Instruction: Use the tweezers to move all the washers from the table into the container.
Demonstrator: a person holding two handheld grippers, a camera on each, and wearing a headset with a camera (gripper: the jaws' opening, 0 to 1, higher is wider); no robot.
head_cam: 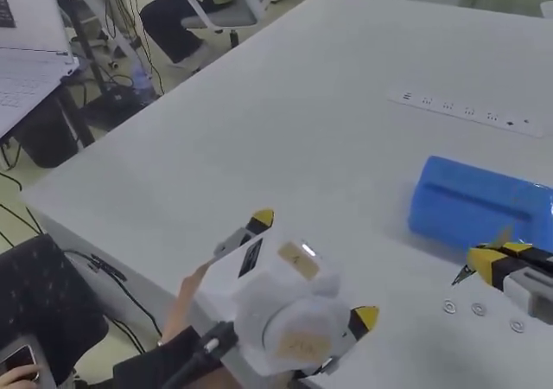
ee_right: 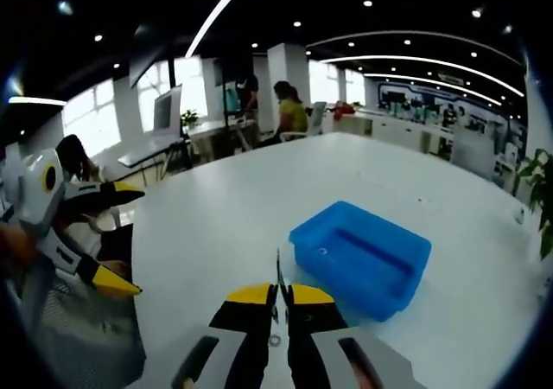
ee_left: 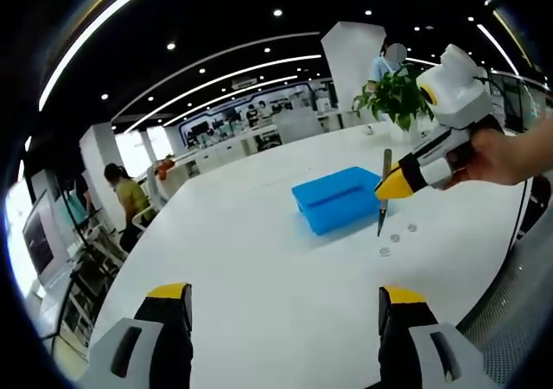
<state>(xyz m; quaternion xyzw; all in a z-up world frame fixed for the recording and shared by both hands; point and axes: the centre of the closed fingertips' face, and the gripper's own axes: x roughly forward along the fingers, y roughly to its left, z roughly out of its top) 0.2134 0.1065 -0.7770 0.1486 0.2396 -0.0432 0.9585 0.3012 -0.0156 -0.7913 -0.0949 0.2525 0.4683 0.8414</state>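
Right hand-held gripper (ee_left: pixel 390 186) pinching tweezers (ee_left: pixel 381 213) over washers (ee_left: pixel 395 238).

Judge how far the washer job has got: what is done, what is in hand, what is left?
Done: the right gripper is shut on the tweezers; whether the blue container holds any washer is unclear. In hand: the tweezer tips are close by three washers on the table. Left: all three need lifting into the container; the left gripper is open, holding nothing.

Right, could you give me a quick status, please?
Left gripper open, empty. Right gripper shut on tweezers, tip near three washers beside container. Nothing in the way.
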